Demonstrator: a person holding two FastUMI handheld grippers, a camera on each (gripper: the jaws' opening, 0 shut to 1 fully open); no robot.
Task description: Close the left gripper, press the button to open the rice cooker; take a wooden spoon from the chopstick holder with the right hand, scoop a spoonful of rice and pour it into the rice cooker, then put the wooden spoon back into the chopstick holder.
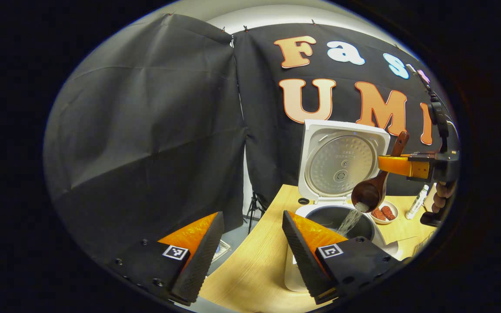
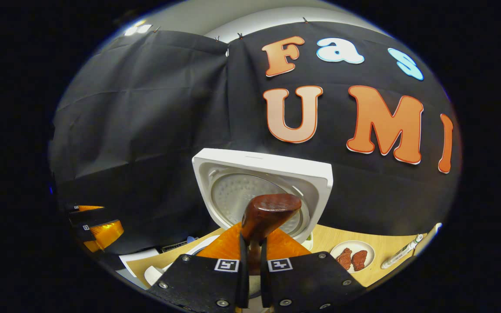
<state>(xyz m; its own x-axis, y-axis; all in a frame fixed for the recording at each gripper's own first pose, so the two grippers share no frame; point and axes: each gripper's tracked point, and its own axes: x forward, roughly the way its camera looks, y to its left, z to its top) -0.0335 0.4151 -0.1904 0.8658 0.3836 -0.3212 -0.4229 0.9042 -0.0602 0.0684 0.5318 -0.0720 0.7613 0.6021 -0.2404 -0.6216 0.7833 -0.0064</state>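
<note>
The white rice cooker stands on the table with its lid up and its dark inner pot exposed. My right gripper is shut on the handle of the wooden spoon. The spoon's bowl is tipped over the pot, and rice streams down into it. In the right gripper view the spoon handle sticks up between the shut fingers of the right gripper, in front of the lid. My left gripper is open, holds nothing, and sits low to the left of the cooker. The left gripper also shows in the right gripper view.
A small white plate with red pieces sits right of the cooker, and a white tube beyond it. A hand holds the right gripper. The wooden table ends at the left, where a stand's legs rest on the floor.
</note>
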